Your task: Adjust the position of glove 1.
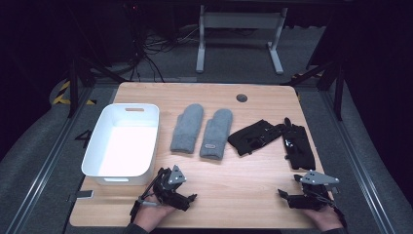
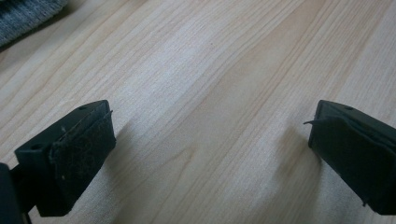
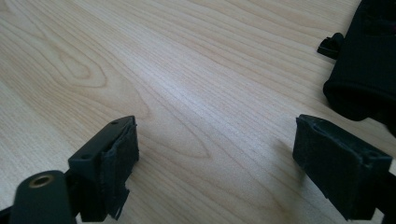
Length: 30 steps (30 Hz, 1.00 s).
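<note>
Two grey knit mittens (image 1: 202, 129) lie side by side at the table's middle, cuffs toward me. To their right lie two black gloves (image 1: 272, 138). My left gripper (image 1: 186, 194) rests low at the front edge, near the white bin's corner. In the left gripper view, the left gripper (image 2: 210, 122) stands open over bare wood, with a grey mitten's edge (image 2: 25, 16) at the top left. My right gripper (image 1: 291, 190) sits at the front right, just short of the black gloves. In its own view the right gripper (image 3: 215, 129) is open and holds nothing, with a black glove (image 3: 364, 70) just beyond its right jaw.
A white plastic bin (image 1: 102, 153) with nothing in it stands at the table's left. The wooden table (image 1: 234, 195) has a round cable grommet (image 1: 241, 98) near its far edge. A desk frame and cables stand on the floor beyond.
</note>
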### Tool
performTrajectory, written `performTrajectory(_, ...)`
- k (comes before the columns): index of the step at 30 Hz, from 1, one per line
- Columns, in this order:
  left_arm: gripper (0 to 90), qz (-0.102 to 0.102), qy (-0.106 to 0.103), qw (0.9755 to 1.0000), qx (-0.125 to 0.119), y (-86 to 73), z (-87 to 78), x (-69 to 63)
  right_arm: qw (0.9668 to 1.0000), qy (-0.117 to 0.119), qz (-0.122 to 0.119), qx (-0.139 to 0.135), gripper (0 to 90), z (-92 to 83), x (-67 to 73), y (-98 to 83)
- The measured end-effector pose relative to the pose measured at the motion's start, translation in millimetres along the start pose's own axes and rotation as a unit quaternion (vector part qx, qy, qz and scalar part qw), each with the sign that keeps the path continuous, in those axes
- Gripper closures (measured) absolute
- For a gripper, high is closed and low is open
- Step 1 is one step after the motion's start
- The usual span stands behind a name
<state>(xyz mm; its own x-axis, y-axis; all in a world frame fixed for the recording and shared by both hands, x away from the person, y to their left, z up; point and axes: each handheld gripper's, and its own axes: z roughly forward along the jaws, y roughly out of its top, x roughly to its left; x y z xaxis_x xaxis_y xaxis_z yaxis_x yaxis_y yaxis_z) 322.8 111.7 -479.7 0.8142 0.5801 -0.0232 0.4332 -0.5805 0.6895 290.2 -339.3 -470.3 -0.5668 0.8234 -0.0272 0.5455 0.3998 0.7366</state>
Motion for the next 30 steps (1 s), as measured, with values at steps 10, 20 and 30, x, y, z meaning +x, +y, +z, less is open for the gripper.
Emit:
performTrajectory(10, 11.5, -0.008, 0.005, 0.9999, -0.005, 0.9, -3.2, -0.2, 1.0, 0.001, 0.0, 0.0, 14.5, 0.1, 0.0, 0.1)
performTrajectory(20, 26.8, -0.029, -0.013, 0.9994, -0.015, 24.1, -6.5, -2.9, 1.0, -0.001, 0.003, 0.0, 14.4, 0.7, 0.0, 0.6)
performTrajectory(30, 42.9, 0.0, -0.008, 0.9995, -0.029, 67.2, 2.7, -8.6, 1.0, -0.002, 0.002, 0.001, 14.0, 1.7, -0.6, 1.7)
